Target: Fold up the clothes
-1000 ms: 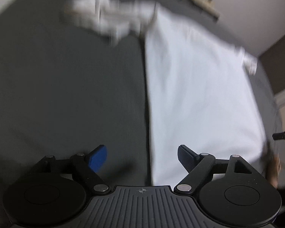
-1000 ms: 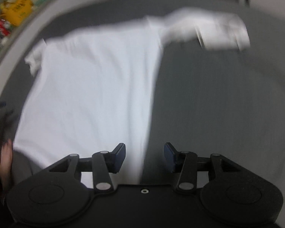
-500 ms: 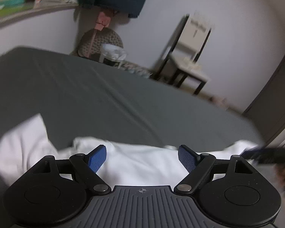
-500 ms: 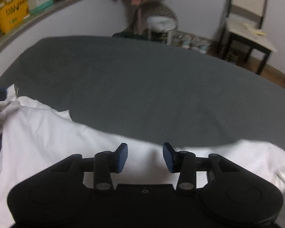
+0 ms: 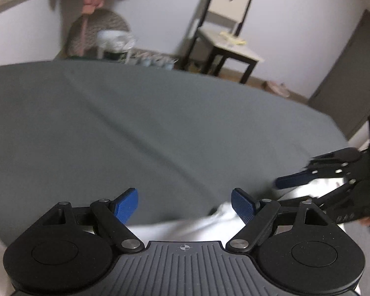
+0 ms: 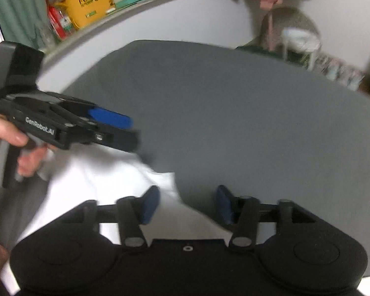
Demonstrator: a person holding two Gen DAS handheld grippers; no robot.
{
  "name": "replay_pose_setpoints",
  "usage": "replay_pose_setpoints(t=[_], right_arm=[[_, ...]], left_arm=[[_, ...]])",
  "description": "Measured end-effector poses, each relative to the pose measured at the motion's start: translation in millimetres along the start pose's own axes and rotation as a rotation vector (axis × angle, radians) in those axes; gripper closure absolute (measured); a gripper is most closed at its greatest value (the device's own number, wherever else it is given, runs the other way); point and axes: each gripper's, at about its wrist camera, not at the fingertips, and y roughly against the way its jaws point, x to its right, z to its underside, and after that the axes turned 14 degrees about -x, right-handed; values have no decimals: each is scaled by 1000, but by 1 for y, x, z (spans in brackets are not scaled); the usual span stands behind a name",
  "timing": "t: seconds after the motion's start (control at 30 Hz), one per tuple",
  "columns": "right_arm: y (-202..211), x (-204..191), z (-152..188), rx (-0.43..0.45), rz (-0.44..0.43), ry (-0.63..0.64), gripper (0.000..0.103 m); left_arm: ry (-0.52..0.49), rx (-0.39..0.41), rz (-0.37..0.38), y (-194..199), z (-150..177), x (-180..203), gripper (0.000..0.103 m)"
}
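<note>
A white garment [image 5: 185,227] lies on the grey bed sheet [image 5: 135,128]; only its far edge shows. My left gripper [image 5: 185,206] hovers over that edge, open, nothing between its blue pads. In the right wrist view the garment [image 6: 106,177] spreads to the lower left. My right gripper [image 6: 187,204] is above its corner and the jaws are opening; the cloth edge lies under the left finger, not pinched. Each gripper appears in the other's view: the right gripper [image 5: 283,187] at the right, the left gripper [image 6: 125,130] at the left, held by a hand [image 6: 9,135].
Beyond the bed stand a black-framed chair [image 5: 227,32], a round woven seat with a white stool [image 5: 111,39] and a grey door [image 5: 352,79]. A shelf with a yellow box [image 6: 93,2] runs along the wall on the left. The grey sheet [image 6: 234,113] stretches far ahead.
Both views swung from looking down on the spread garment to looking across the bed from its far edge. The grippers drew closer together, and the right jaws widened.
</note>
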Motion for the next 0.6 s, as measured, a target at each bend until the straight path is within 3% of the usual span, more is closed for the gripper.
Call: replay_pose_setpoints(t=[0.03, 0.1, 0.13, 0.23, 0.33, 0.5, 0.6], right_arm=[[-4, -3, 3, -13, -31, 0, 50], [-10, -15, 12, -36, -38, 56, 75], [-13, -22, 18, -47, -32, 90, 96], [-1, -66, 54, 87, 157, 307, 96], [2, -123, 115, 223, 379, 594, 98], [-36, -179, 197, 104, 416, 775, 101], [-42, -194, 215, 145, 485, 778, 99]], left_arm=[[11, -11, 26, 0, -1, 1, 20], [30, -20, 57, 0, -2, 2, 20], [24, -6, 49, 3, 1, 2, 20], [-9, 45, 31, 12, 15, 3, 20], [-63, 57, 53, 32, 29, 4, 20], [-225, 67, 74, 64, 49, 16, 20], [-266, 64, 2, 70, 52, 24, 20]])
